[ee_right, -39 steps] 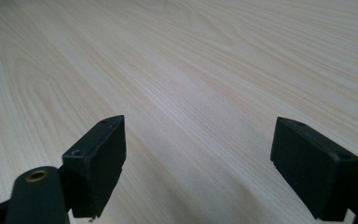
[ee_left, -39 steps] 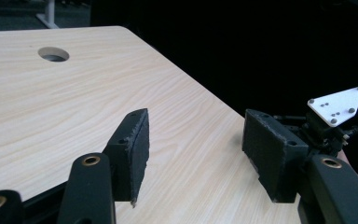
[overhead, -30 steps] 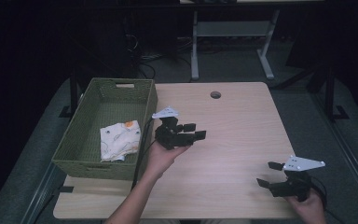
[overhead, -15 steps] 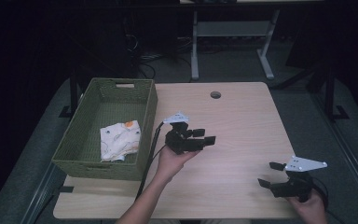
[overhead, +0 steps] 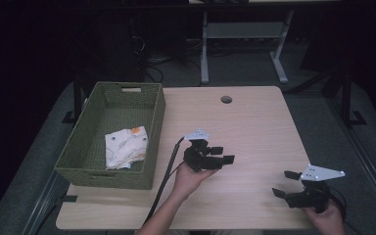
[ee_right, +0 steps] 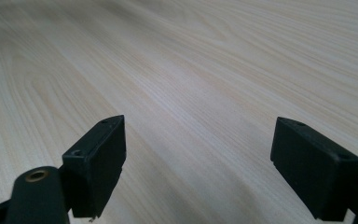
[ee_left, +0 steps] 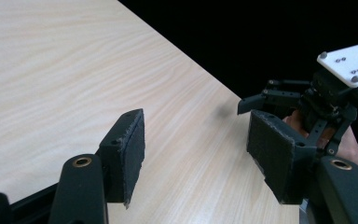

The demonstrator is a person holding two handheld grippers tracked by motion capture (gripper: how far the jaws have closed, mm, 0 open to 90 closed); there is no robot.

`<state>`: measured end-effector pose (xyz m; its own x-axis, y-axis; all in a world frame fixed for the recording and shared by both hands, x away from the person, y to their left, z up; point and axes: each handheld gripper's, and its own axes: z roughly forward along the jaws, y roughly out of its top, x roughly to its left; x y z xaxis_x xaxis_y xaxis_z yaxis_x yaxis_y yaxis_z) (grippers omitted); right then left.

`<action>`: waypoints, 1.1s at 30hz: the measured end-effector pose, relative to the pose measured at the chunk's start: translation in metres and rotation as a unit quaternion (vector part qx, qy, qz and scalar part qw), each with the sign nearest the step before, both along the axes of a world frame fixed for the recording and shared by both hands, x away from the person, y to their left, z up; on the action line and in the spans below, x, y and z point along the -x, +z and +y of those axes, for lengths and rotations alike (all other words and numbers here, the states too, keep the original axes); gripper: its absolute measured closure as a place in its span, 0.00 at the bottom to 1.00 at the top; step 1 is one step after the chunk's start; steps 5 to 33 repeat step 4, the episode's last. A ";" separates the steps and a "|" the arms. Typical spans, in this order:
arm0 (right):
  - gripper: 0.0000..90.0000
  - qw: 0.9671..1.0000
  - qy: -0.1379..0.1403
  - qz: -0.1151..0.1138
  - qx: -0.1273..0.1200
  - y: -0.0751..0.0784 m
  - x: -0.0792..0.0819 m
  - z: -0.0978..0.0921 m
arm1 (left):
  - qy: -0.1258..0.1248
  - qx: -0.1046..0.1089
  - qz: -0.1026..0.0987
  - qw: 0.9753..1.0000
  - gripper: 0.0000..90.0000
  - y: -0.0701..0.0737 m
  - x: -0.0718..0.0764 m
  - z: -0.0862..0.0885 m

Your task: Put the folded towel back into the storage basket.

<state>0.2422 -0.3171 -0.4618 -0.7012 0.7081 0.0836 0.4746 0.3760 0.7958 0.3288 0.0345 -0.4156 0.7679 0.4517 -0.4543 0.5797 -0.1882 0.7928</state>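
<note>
Cloth (overhead: 126, 147), white with little orange prints, sits folded in the near part of the green woven basket (overhead: 152, 122) on the left side of the surface (overhead: 254, 127), well apart from both grippers. That surface is pale wood with a round cable hole (overhead: 226, 99) at the far edge, and the room around it is dark, with a white desk frame (overhead: 240, 34) on the floor behind.

Count: one cloth, one basket, two grippers. Left gripper (overhead: 223, 155) is held near the middle, jaws wide with nothing between them. Right gripper (overhead: 285, 183) is at the near right corner, jaws wide too.

Left gripper view catches the right gripper (ee_left: 261, 103) and its white plate farther off, while the right gripper view has just bare wood grain (ee_right: 205, 70) between its jaws.
</note>
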 end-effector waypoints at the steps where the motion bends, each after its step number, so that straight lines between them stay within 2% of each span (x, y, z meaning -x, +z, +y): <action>1: 0.20 1.000 -0.001 0.001 0.001 0.000 0.000 0.000 | -0.003 0.000 0.002 1.000 0.41 -0.004 0.002 -0.002; 3: 0.20 1.000 0.000 0.000 0.000 0.000 0.000 -0.001 | -0.007 -0.001 0.004 1.000 0.41 -0.008 0.004 -0.003; 33: 0.20 1.000 0.000 -0.002 0.001 -0.001 0.000 -0.001 | -0.007 -0.001 0.004 1.000 0.41 -0.008 0.004 -0.003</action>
